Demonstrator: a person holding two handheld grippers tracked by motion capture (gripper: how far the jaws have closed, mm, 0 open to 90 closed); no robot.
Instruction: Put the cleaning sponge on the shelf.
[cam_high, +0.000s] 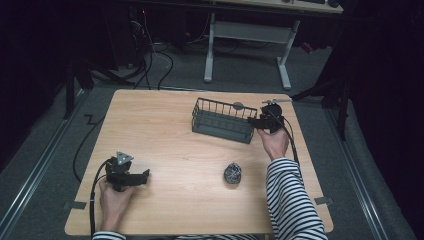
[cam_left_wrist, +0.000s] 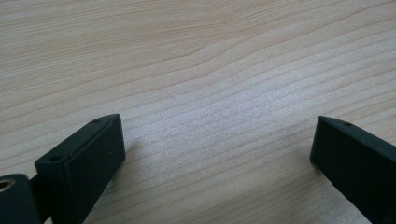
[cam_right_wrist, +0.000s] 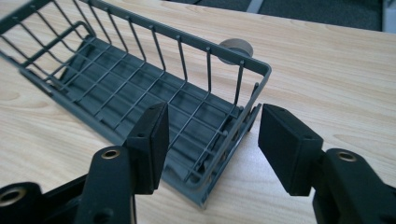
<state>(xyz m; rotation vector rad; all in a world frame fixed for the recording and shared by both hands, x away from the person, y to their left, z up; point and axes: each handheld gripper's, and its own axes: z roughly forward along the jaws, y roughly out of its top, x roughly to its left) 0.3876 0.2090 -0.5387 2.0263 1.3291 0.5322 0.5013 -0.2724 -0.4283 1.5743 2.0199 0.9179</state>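
right gripper (cam_right_wrist: 212, 135): spread, straddling basket (cam_right_wrist: 140, 88) end wall, not pinching | left gripper (cam_left_wrist: 217, 154): spread wide above bare counter (cam_left_wrist: 210, 60)

The wire basket (cam_high: 223, 120) sits on the bench (cam_high: 165, 145) in the upper right of the high view. The right gripper (cam_high: 256, 123) is at its right end, a round disc (cam_high: 238, 105) just behind its far rim. A crumpled ball (cam_high: 232, 173) lies nearer, lower right. The left gripper (cam_high: 144, 176) rests lower left, well apart.
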